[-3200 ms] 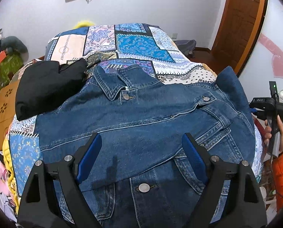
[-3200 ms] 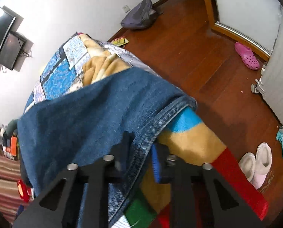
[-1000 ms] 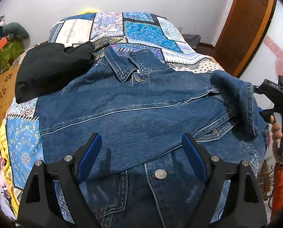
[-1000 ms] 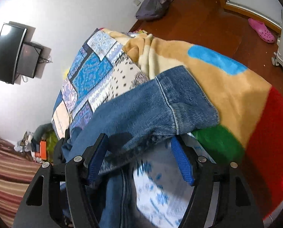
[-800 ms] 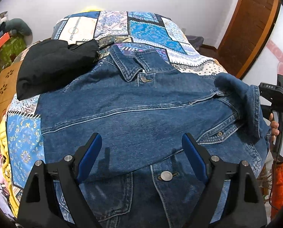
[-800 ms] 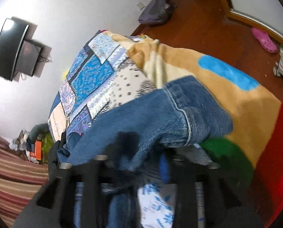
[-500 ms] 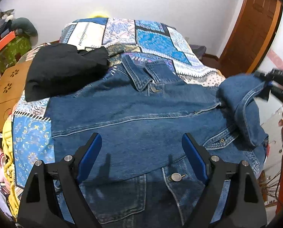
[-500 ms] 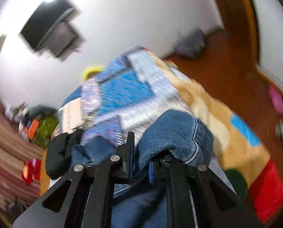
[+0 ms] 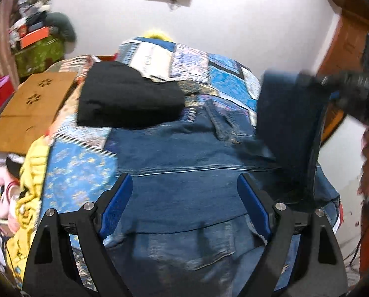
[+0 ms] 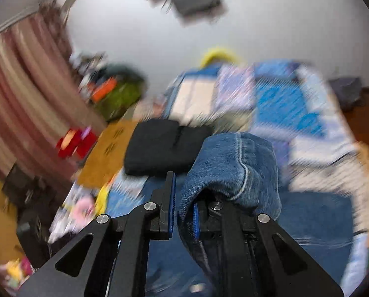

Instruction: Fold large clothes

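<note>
Denim jacket [image 9: 184, 163] lies spread on the bed [image 9: 78, 170], collar toward the far wall. Only the right wrist view shows the grip: right gripper [image 10: 183, 216] jaws clenched on the sleeve cuff [image 10: 234, 163], raised above the jacket. The left wrist view shows that sleeve [image 9: 288, 123] lifted at right, and the left gripper [image 9: 184, 208] jaws released, empty. Folded black garment [image 9: 125, 99] near the collar. Patchwork quilt; white wall; wooden door [image 9: 345, 37] right. Cardboard [image 9: 28, 109] crowds the left edge.
</note>
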`<state>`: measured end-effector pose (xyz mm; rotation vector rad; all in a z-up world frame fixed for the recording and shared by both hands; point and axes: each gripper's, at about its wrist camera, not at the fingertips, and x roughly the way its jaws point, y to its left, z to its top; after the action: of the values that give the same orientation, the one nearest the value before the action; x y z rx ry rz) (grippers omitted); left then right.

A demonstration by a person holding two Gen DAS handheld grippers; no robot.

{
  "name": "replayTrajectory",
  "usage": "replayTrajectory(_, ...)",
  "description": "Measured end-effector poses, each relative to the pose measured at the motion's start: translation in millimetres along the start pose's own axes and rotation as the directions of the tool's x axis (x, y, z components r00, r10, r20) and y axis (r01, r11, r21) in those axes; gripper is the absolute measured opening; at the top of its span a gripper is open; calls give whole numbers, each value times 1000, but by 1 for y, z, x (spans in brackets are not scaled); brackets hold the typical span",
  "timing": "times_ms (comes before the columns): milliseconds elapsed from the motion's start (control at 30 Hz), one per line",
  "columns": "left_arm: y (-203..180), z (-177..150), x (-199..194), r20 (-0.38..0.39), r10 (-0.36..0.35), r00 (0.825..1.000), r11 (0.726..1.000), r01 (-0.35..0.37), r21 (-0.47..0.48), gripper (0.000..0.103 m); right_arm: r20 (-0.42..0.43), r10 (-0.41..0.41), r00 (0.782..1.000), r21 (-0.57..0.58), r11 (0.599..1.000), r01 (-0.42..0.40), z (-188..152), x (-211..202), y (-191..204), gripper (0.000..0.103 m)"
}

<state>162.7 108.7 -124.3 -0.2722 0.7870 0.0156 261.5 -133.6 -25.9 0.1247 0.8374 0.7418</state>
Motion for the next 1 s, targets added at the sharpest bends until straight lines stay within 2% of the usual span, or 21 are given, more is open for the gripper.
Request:
replayTrajectory(100,23,-5,-6,-4,28,1000,999,-28,-44,86,-184,25,983,-21,999,-29,-33,60,15,10)
replayTrajectory(200,42,-12,-10,-15,43,999,995,-44,-84,86,-368,8,930,-44,999,-26,-78,115,19,10)
replayTrajectory(267,50,-17,-11,-24,53,998,994,-55,-95,86,-432,-6,902,-53,998,-18,-95,133,23,11)
replayTrajectory(300,53,-20,-11,-30,61,998,993,-63,-98,86,-448,-15,894,-60,998,-13,-102,136,25,15)
replayTrajectory(367,57,-25,-10,-41,69,997,992,-73,-103,86,-458,-61,887,-106,994,13,-109,137,32,16)
replayTrajectory(400,58,-28,-9,-49,70,996,992,-75,-106,86,-461,-72,885,-125,992,16,-109,136,34,22)
replayTrajectory(433,59,-30,-9,-54,70,996,991,-76,-107,86,-473,-58,879,-133,991,-6,-108,131,36,27)
replayTrajectory(467,59,-31,-7,-61,71,996,991,-77,-108,86,-484,-34,874,-128,991,-32,-107,125,36,36)
replayTrajectory(500,58,-33,-5,-69,71,995,991,-78,-108,86,-479,-19,877,-125,991,-47,-105,119,38,42)
replayTrajectory(633,50,-34,4,-93,55,994,994,-64,-94,86,-406,-43,913,-181,983,-34,-98,87,38,43)
replayTrajectory(733,35,-32,15,-111,38,993,997,-45,-66,86,-339,-75,938,-201,980,6,-92,64,29,44)
replayTrajectory(833,17,-27,28,-120,41,992,999,-44,-30,86,-263,-121,957,-199,978,69,-87,37,7,45)
replayTrajectory(900,3,-23,37,-133,14,991,1000,-16,-16,86,-204,-157,966,-158,979,126,-83,13,-16,46)
replayTrajectory(1000,-19,-19,48,-149,-21,989,999,24,21,86,-129,-266,955,-51,964,261,-81,-21,-61,47)
